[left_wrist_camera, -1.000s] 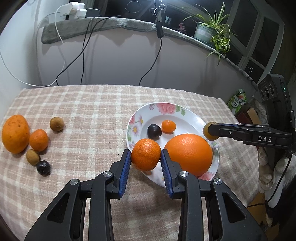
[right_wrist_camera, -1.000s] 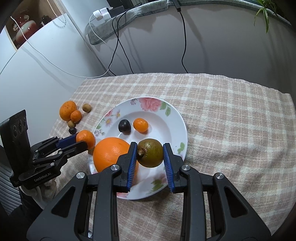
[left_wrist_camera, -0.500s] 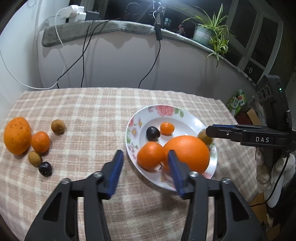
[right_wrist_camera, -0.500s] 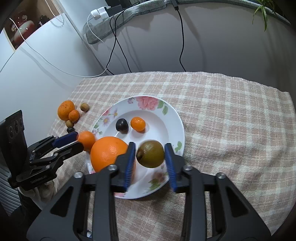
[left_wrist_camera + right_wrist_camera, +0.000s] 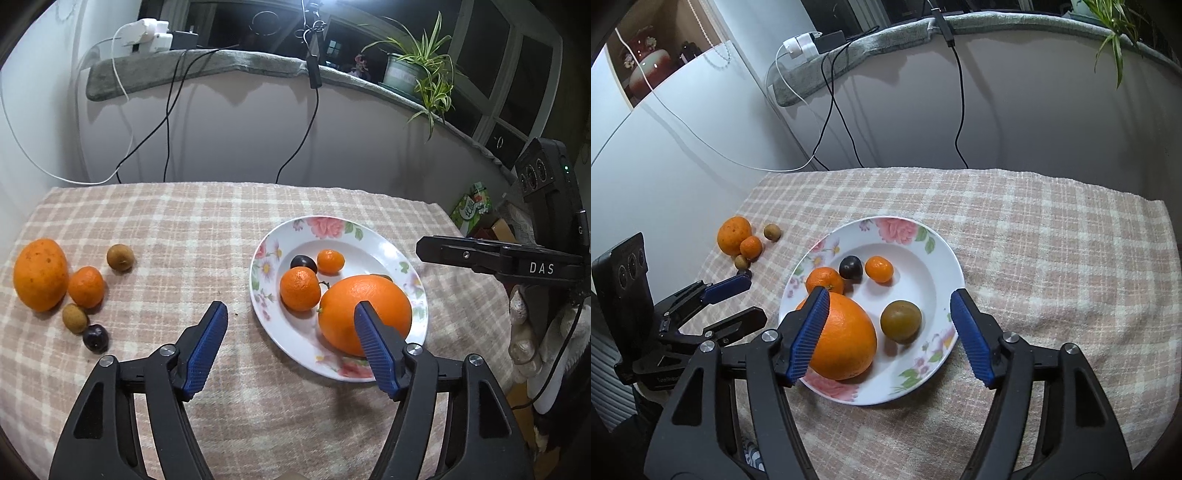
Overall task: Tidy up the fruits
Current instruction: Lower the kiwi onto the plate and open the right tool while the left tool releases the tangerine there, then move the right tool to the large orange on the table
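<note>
The large orange (image 5: 364,312) lay on the plate (image 5: 373,236), centre right, long axis roughly left-right. The left gripper (image 5: 290,325), jaws opening, had let go of the mandarin (image 5: 300,288). The right gripper (image 5: 889,321), jaws opening too, had released the greenish fruit (image 5: 900,320) onto the plate.

Spider plant (image 5: 424,70) and white charger (image 5: 147,31) on the grey-covered sill (image 5: 221,64), black cables (image 5: 168,118) hanging down.
</note>
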The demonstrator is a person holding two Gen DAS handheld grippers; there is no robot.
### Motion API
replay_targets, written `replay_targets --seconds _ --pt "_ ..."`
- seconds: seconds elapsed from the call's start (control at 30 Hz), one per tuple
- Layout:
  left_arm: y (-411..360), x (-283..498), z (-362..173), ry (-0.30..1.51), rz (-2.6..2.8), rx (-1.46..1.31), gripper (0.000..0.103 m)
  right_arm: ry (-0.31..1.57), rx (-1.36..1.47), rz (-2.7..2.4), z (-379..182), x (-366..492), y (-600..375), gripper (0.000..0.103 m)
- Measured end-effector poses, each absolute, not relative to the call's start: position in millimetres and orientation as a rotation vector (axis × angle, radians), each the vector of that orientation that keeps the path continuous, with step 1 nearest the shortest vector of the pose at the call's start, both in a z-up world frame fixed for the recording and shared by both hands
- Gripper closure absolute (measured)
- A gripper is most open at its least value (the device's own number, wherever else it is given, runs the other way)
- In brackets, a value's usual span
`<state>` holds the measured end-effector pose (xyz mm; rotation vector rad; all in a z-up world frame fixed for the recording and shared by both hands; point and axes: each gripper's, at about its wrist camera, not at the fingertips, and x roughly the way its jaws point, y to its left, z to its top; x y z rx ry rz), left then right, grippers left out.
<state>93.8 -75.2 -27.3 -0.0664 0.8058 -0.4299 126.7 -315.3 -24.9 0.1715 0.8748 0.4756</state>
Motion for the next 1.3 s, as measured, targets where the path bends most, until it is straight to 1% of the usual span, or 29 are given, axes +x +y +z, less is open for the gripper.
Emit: replay_targets --seconds 0.57,1.13,1.23,1.3 --pt "-49.8 91.5 -24.1 0.792 -0.385 -0.102 0.032 0.85 0.107 0.522 -8.4 130.2 -281.3 0.032" --pt "28.3 96.6 -23.3 0.771 -0.265 -0.175 0.032 0.875 0.035 0.605 1.7 154.8 -205.9 0.032" --pt "46.4 96.6 -24.7 0.769 -0.237 -0.195 0.032 0.881 0.028 0.628 2.6 160.7 -186.7 0.012" --pt "59.8 96.5 -26.0 0.767 -0.214 -0.21 0.032 0.874 0.018 0.646 4.5 163.1 -173.6 0.011"
